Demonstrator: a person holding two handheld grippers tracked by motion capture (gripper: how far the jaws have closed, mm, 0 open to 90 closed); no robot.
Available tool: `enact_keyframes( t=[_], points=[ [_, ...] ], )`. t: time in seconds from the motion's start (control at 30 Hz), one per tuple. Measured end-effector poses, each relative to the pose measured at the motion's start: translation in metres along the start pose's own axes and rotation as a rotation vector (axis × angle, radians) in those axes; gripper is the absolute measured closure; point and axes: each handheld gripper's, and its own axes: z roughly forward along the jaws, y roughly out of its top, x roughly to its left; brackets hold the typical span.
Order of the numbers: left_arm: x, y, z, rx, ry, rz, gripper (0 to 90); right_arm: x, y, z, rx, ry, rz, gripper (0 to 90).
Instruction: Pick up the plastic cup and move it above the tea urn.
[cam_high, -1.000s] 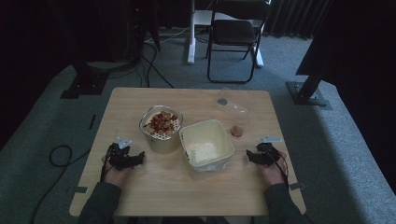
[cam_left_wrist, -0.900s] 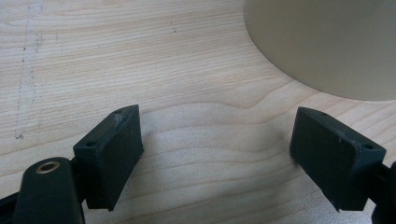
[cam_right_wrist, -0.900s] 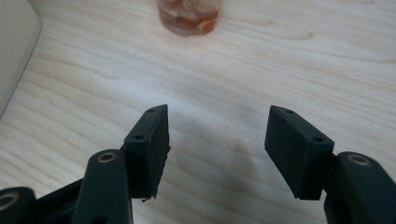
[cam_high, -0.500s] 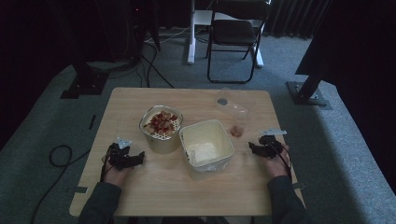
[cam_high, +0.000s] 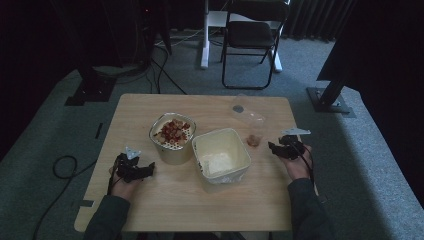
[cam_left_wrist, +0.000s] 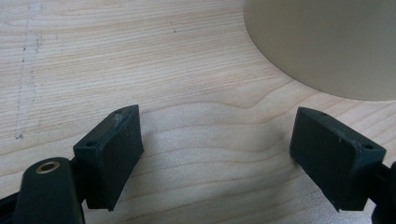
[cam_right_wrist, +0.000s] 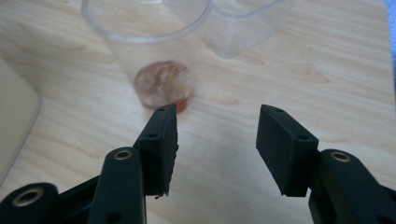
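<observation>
From the high view, your left tongs (cam_high: 134, 169) sit at the lower left of the wooden worktop (cam_high: 165, 210), low over the wood, just left of the round tin (cam_high: 172, 137) heaped with red and pale pieces. Right of that tin, touching or nearly touching it, stands the cream square tub (cam_high: 221, 155), something pale lying in its bottom; the dim light keeps you from telling what it is. Your right tongs (cam_high: 285, 148) are at the right edge of the frame's middle, pointing left toward a clear plastic cup (cam_high: 255, 131) with a reddish-brown bit in its base. A second clear container (cam_high: 240, 107) lies just beyond the cup, toward the upper part of the worktop. A folding chair (cam_high: 250, 37) stands on the carpet at the top of the frame.

In the left gripper view, your left tongs (cam_left_wrist: 217, 154) are spread wide, nothing between the jaws but bare wood. The tin's beige wall (cam_left_wrist: 327, 42) fills the upper right corner, apart from both jaws.

In the right gripper view, your right tongs (cam_right_wrist: 217, 144) are also spread and empty. The clear cup (cam_right_wrist: 159, 56) stands at upper left, its reddish base just beyond the left jaw's tip, not between the jaws. The other clear container (cam_right_wrist: 243, 23) lies behind it, and the tub's rim (cam_right_wrist: 14, 121) shows at the left edge.
</observation>
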Motion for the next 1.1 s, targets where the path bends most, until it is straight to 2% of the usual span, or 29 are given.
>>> enact_keyframes(
  t=[0.23,0.43,0.57,0.83,0.93,1.1],
  points=[
    [0.000,0.000,0.000,0.000,0.000,0.000,17.3,-0.005,0.010,0.002,-0.021,-0.002,0.005,49.2],
    [0.000,0.000,0.000,0.000,0.000,0.000,17.3,-0.008,0.018,0.005,-0.048,0.002,0.010,57.2],
    [0.000,0.000,0.000,0.001,0.000,0.000,17.3,-0.013,0.022,0.011,-0.049,0.005,0.046,61.3],
    [0.000,0.000,0.000,0.000,0.000,0.000,17.3,-0.016,0.038,0.023,-0.062,-0.007,0.082,58.2],
    [0.000,0.000,0.000,0.000,0.000,0.000,17.3,-0.019,0.042,0.029,-0.065,-0.013,0.112,53.7],
    [0.000,0.000,0.000,0.000,0.000,0.000,17.3,-0.025,0.050,0.039,-0.073,-0.029,0.168,52.4]
  ],
)
